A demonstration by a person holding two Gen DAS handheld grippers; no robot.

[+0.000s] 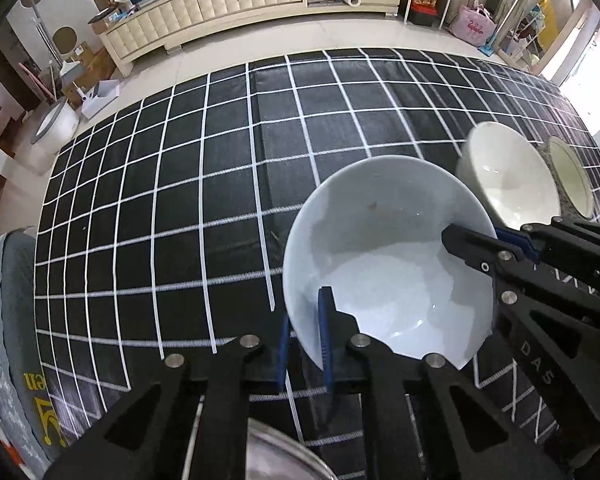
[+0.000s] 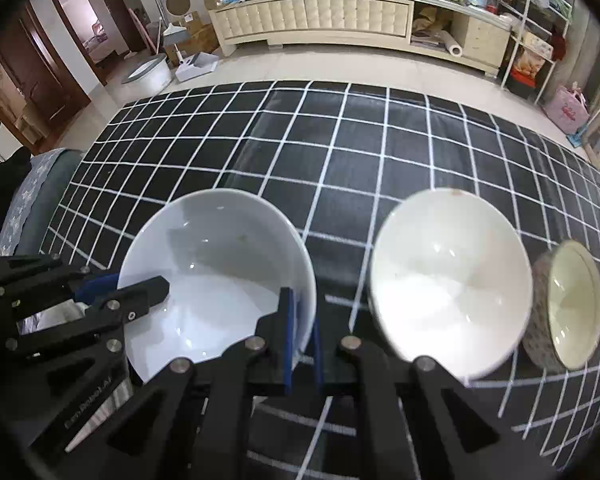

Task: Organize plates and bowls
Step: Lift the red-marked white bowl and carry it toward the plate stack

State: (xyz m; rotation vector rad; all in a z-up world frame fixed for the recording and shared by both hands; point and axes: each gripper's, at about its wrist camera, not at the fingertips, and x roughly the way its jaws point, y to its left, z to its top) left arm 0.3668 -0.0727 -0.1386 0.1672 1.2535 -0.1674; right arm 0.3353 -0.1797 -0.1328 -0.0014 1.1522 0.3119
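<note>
Item: bluish-white bowl [image 2: 216, 280], rim pinched by our left tool [image 1: 306, 344] and right tool [image 2: 302, 340]. We lift level, then nest into cream bowl [image 2: 448, 284].

Bright indoor daylight, blown out at right edge of left view; specular glints inside white bowl [image 2: 216, 276]; heavy fisheye curvature, dark vignetted corners, slight softness throughout.

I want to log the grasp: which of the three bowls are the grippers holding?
The bluish-white bowl, leftmost of the three. Both the left gripper and right gripper straddle its rim. The cream bowl and patterned bowl stand untouched to its right.
</note>
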